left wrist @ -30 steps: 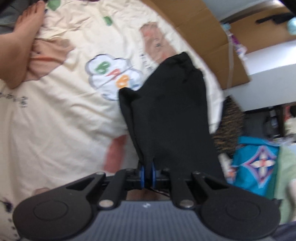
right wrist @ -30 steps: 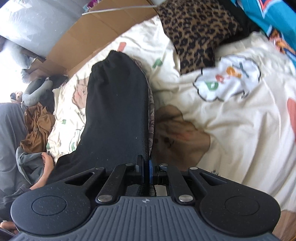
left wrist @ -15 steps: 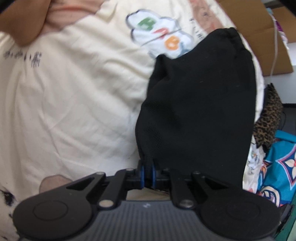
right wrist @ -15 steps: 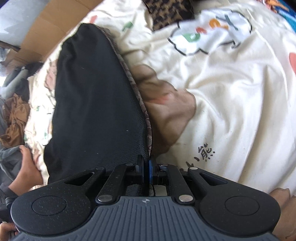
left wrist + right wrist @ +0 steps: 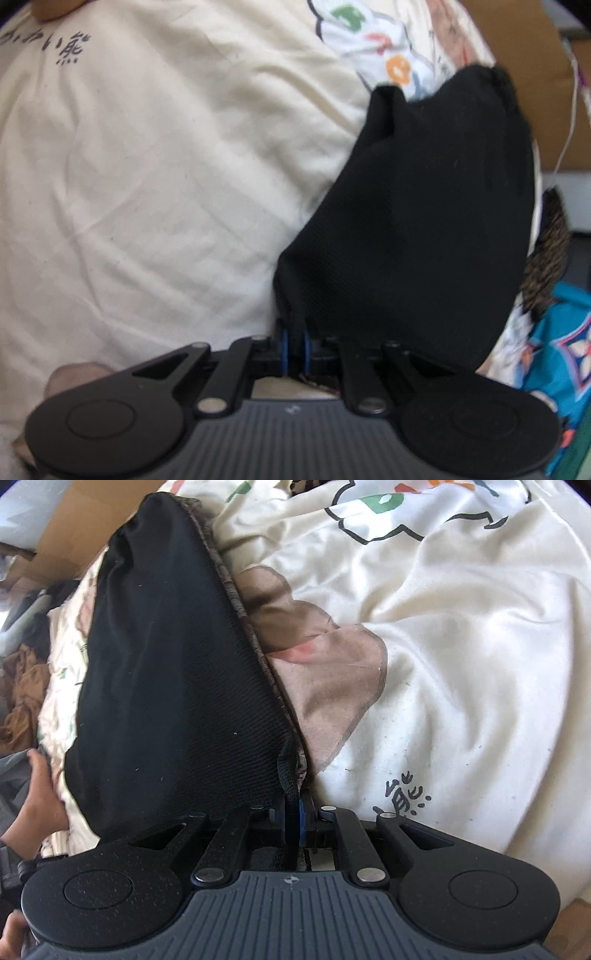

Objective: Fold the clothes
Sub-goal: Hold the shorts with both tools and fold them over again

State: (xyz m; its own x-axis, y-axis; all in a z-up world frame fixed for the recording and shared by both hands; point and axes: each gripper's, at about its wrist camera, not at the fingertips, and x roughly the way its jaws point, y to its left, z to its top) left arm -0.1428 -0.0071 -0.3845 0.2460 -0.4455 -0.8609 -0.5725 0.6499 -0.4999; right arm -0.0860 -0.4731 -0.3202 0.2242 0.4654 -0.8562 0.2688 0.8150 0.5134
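Partly hidden black garment (image 5: 413, 229), blurred.

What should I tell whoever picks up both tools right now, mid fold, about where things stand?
Left tool: shut on one corner of the black garment.
Right tool: shut on another corner of the same garment, by its patterned edge trim.
The garment hangs stretched from both tools over the cream printed bedsheet, its far end reaching toward the cardboard.
A person's hand rests on the sheet on the left of the right wrist view.
Done: both corners gripped, cloth held up.
Left: lay it flat on the sheet, fold it over, release. How many folds are already made cannot be told.
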